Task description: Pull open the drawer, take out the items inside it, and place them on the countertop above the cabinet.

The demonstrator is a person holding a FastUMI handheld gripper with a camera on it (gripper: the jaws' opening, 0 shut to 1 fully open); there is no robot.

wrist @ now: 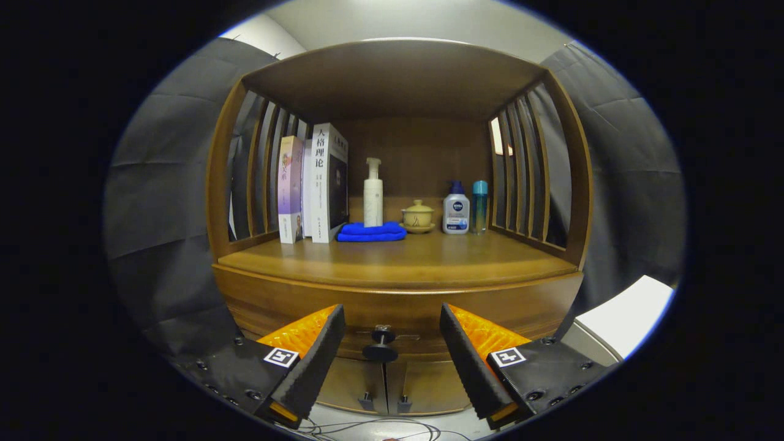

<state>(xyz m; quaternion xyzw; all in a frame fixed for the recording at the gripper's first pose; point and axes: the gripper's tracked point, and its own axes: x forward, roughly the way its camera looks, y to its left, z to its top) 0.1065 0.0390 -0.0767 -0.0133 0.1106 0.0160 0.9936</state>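
Observation:
A wooden cabinet stands ahead of me, its countertop (392,260) bare at the front. Under the countertop's curved edge sits the drawer front (392,315), shut, with a small dark round knob (381,346). My gripper (389,373) is open, its two fingers spread wide to either side of the knob and a little short of it, touching nothing. The drawer's inside is hidden. Below the drawer are two small cabinet doors (386,383) with dark pulls.
At the back of the countertop stand two books (312,184), a white pump bottle (373,193), a folded blue cloth (371,232), a small yellow lidded cup (418,217), a white-and-blue bottle (456,209) and a teal bottle (480,205). Slatted side walls flank it. A white object (625,318) lies at the right.

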